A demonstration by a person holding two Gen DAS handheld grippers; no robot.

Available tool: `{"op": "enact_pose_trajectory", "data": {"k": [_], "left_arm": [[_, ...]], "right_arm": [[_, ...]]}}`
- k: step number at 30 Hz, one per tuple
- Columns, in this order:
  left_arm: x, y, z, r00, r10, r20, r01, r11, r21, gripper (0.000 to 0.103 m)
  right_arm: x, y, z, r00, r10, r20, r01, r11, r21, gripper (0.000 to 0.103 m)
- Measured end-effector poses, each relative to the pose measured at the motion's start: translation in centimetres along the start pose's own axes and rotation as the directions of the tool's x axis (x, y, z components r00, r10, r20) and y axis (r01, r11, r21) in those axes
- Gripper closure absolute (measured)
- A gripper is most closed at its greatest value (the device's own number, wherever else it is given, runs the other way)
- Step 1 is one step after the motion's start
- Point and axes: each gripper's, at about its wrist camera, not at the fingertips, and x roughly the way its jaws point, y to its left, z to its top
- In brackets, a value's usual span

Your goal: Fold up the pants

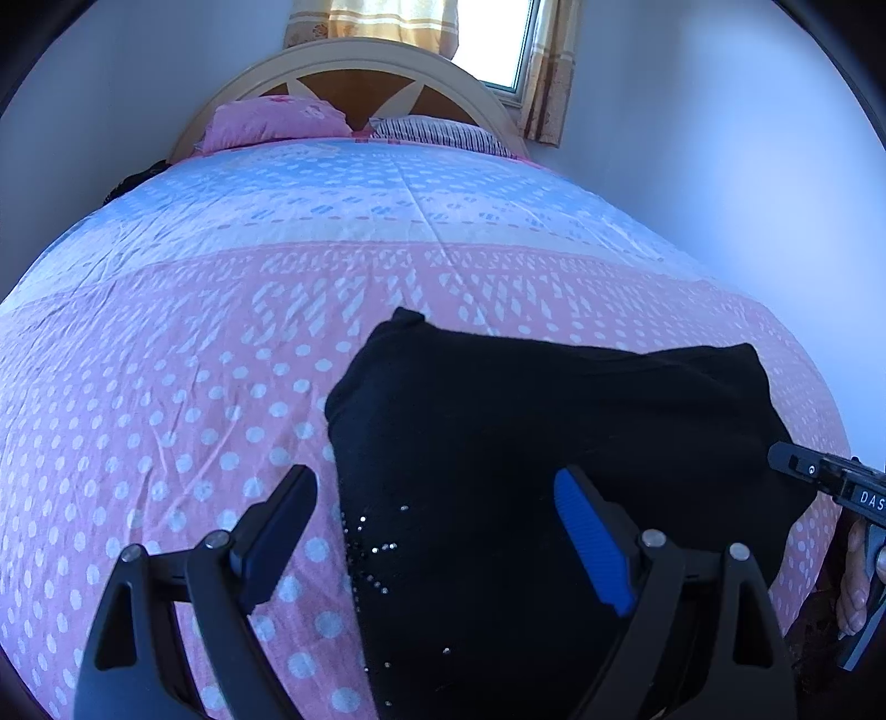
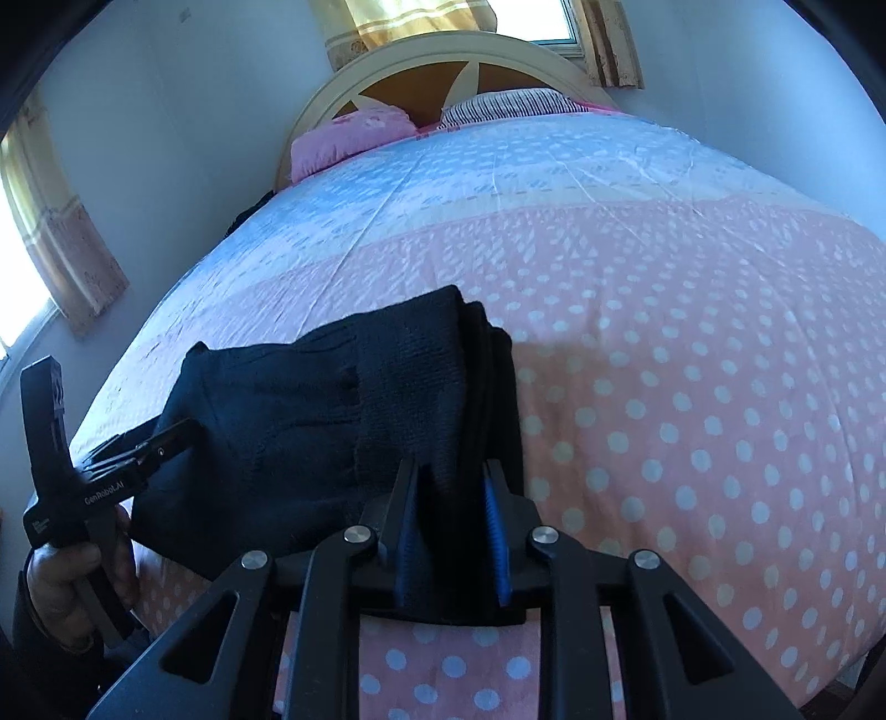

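Note:
Black pants (image 1: pixel 526 415) lie folded into a thick bundle on the near part of the bed, with small sparkly studs near their left edge. My left gripper (image 1: pixel 434 479) is open and wide, hovering over the bundle's left part; one finger is above the bedspread and the blue-padded one above the cloth. In the right wrist view my right gripper (image 2: pixel 449 468) is shut on the near right edge of the black pants (image 2: pixel 310 399), with layered cloth pinched between its blue pads. The left gripper (image 2: pixel 111 471) appears at the bundle's left side, held by a hand (image 2: pixel 72 565).
The bedspread (image 1: pixel 221 387) is pink with white dots near me and blue farther back. A pink pillow (image 1: pixel 271 119) and a striped pillow (image 1: pixel 437 133) lie against the headboard (image 1: pixel 354 61). White walls flank the bed and a curtained window (image 1: pixel 498 39) is behind it.

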Motion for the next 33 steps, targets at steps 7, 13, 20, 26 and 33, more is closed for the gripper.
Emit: {"op": "enact_pose_trajectory", "data": {"k": [7, 13, 20, 26, 33], "left_arm": [[-0.7, -0.6, -0.1, 1.0, -0.014, 0.004, 0.014, 1.0, 0.02, 0.013], [-1.6, -0.8, -1.0, 1.0, 0.0, 0.007, 0.0, 0.998, 0.063, 0.011], [-3.8, 1.4, -3.4, 0.999, -0.008, 0.037, 0.008, 1.0, 0.007, 0.004], [-3.6, 1.6, -4.5, 0.999, -0.03, 0.024, 0.031, 0.999, -0.015, 0.004], [-3.6, 1.7, -5.4, 0.998, -0.05, 0.035, 0.05, 0.999, -0.008, 0.002]], "right_arm": [[-0.9, -1.0, -0.5, 1.0, -0.009, 0.021, 0.008, 0.999, 0.034, 0.088], [-1.0, -0.9, -0.2, 0.999, -0.036, 0.006, 0.036, 0.999, -0.005, 0.09], [-3.9, 3.1, 3.8, 0.994, -0.009, 0.108, 0.02, 0.995, -0.095, 0.046], [3.0, 13.8, 8.5, 0.965, 0.238, -0.111, -0.261, 0.921, -0.288, 0.047], [14.3, 21.4, 9.7, 0.895, 0.194, -0.402, -0.34, 0.88, -0.331, 0.047]]}}
